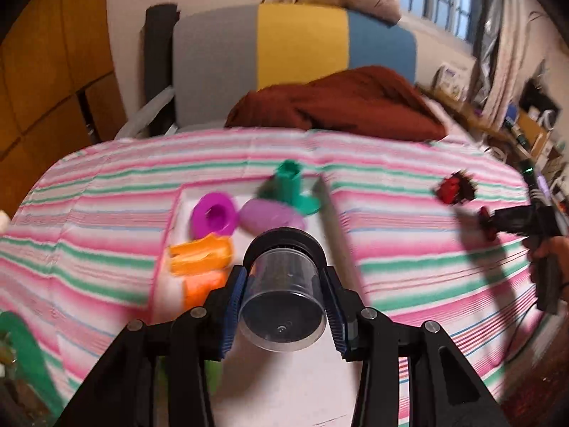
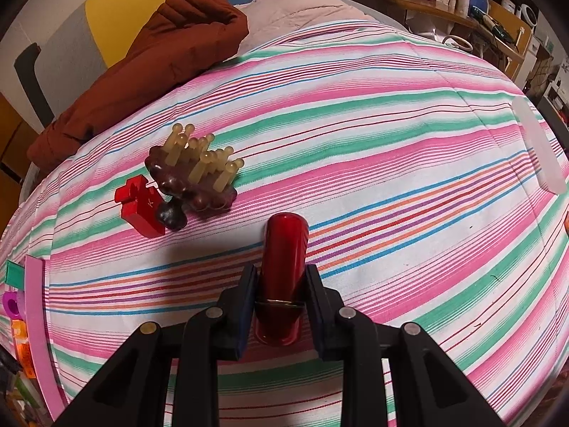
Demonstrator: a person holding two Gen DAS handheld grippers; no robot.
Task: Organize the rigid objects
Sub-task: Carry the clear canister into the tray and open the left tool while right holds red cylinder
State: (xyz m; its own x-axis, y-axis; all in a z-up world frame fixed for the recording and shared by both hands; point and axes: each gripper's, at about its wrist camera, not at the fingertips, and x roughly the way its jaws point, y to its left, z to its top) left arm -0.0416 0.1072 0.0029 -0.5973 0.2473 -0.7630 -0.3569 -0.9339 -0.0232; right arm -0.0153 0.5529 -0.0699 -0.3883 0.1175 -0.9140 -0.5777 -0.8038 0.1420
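Observation:
My left gripper (image 1: 283, 279) is shut on a clear plastic jar (image 1: 284, 306) with a black lid (image 1: 284, 245), held on its side with the lid pointing away. It hangs over a white tray (image 1: 185, 203) that holds a magenta ring (image 1: 214, 219), a lilac oval (image 1: 270, 217), a teal piece (image 1: 291, 188) and orange pieces (image 1: 201, 256). My right gripper (image 2: 281, 279) is shut on a glossy red tube (image 2: 284, 249) just above the striped bedspread (image 2: 391, 142). A red block (image 2: 140, 206) and a brown pronged massager (image 2: 193, 170) lie ahead to its left.
A rust-brown blanket (image 1: 338, 103) is bunched at the far edge of the bed, before a grey, yellow and blue headboard (image 1: 302, 42). Cluttered shelves (image 2: 480, 3) stand to the right. A green object (image 1: 21, 348) sits at the lower left. A person's hand (image 1: 547, 256) holds the right gripper.

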